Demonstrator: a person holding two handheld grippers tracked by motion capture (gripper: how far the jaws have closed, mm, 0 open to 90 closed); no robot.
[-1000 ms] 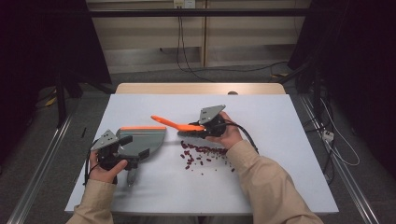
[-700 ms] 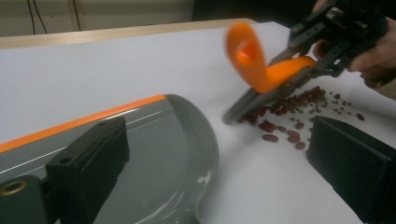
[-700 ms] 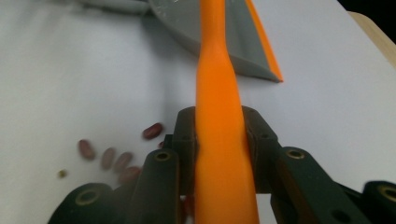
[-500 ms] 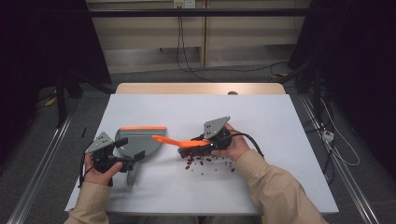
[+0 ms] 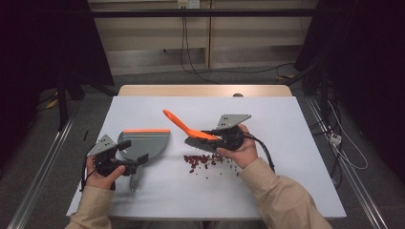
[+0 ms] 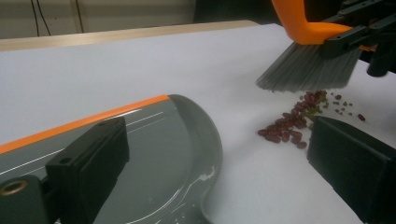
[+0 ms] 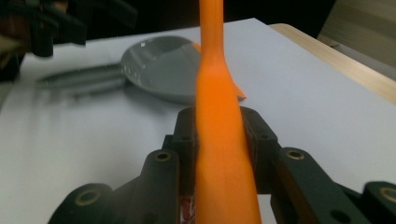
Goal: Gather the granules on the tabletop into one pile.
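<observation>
The right gripper (image 5: 216,139) is clamped on the orange handle of a small brush (image 5: 184,127), the handle pinched tight between both jaws in the right gripper view (image 7: 219,135). The brush's grey bristles (image 6: 306,70) hang just above the white table (image 5: 286,124), over the far edge of a scatter of red beans (image 5: 205,161). To the left lies a grey dustpan (image 5: 143,143) with an orange lip, its mouth facing away from the person and well apart from the beans. The left gripper (image 5: 136,164) sits at the dustpan's handle; in the left gripper view its jaws stand wide apart with the pan (image 6: 154,158) between them, and it seems to grip nothing, though the handle itself is hidden there.
</observation>
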